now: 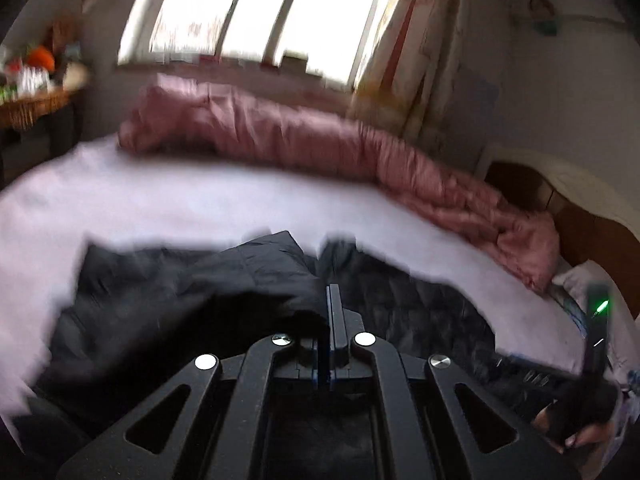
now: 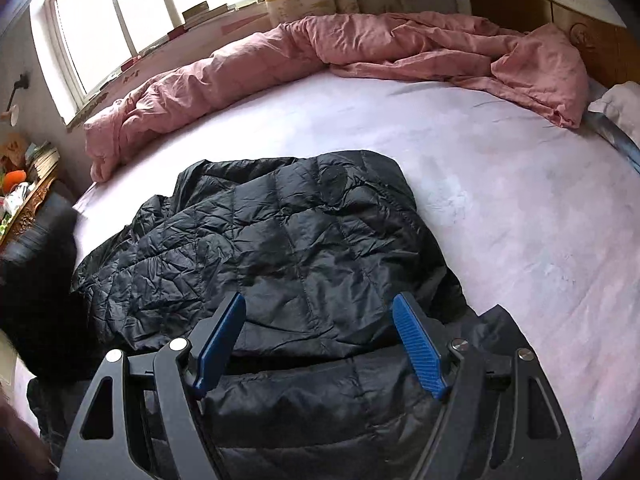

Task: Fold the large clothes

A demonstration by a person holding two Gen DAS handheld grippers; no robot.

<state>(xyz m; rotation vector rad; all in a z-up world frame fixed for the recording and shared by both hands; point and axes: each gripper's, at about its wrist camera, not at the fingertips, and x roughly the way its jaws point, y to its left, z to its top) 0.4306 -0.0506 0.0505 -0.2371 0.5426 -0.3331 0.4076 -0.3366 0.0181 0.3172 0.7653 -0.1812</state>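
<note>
The left gripper [image 1: 333,300] is clamped on the black puffer jacket [image 2: 280,240] while the right gripper [image 2: 320,312] hovers wide over it.

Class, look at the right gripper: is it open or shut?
Open. The right gripper has its blue pads wide apart above the black jacket, gripping nothing.

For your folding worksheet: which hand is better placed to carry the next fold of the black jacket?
Left: its tongs look shut on a jacket flap, while the right tongs hover open above it.
</note>
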